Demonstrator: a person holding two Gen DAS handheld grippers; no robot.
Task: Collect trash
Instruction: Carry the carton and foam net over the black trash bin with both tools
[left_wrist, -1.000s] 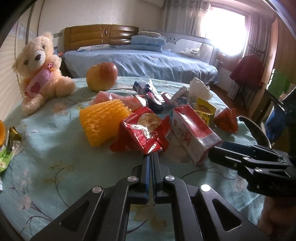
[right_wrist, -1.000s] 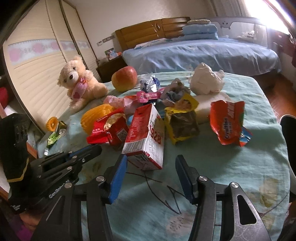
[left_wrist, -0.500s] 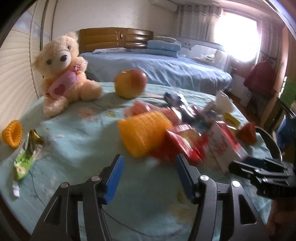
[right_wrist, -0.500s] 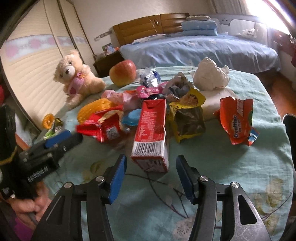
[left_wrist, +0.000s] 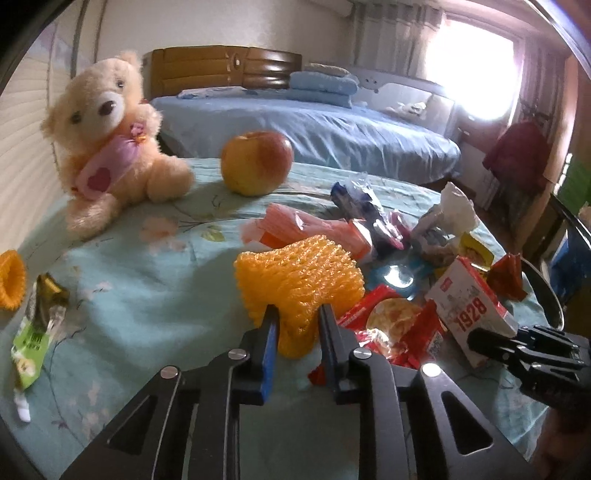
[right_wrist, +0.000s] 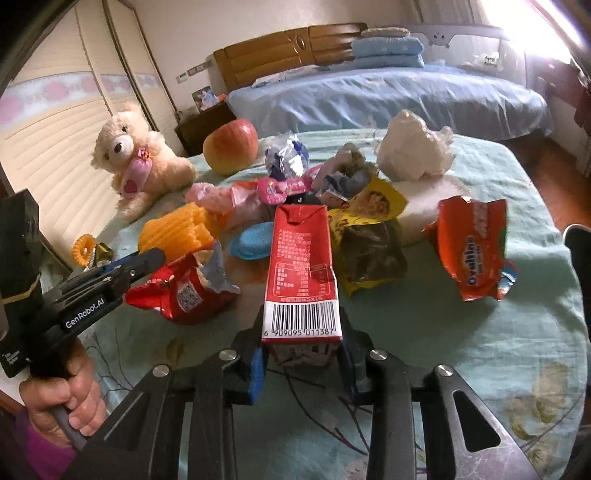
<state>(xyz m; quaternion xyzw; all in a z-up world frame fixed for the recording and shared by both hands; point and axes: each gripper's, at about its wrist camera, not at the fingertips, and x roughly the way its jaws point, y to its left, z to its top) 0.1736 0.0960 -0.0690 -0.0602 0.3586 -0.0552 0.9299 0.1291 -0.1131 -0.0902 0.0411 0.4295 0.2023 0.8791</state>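
A heap of trash lies on a round table with a light blue cloth (right_wrist: 461, 332). My left gripper (left_wrist: 295, 328) is shut on the near end of a yellow foam fruit net (left_wrist: 299, 284), which also shows in the right wrist view (right_wrist: 173, 229). My right gripper (right_wrist: 301, 354) is shut on the near end of a red milk carton (right_wrist: 301, 269), marked 1928 in the left wrist view (left_wrist: 469, 306). A torn red snack bag (right_wrist: 184, 291) lies between the two.
A teddy bear (left_wrist: 107, 140) and an apple (left_wrist: 256, 162) stand at the table's far side. A red Ovaltine bag (right_wrist: 476, 247), a yellow wrapper (right_wrist: 369, 243), white crumpled plastic (right_wrist: 413, 147) and a green wrapper (left_wrist: 33, 332) lie around. A bed (right_wrist: 388, 92) stands behind.
My left gripper opened, moved left off the red snack bag and closed on the yellow foam net. My right gripper advanced and closed on the red milk carton.
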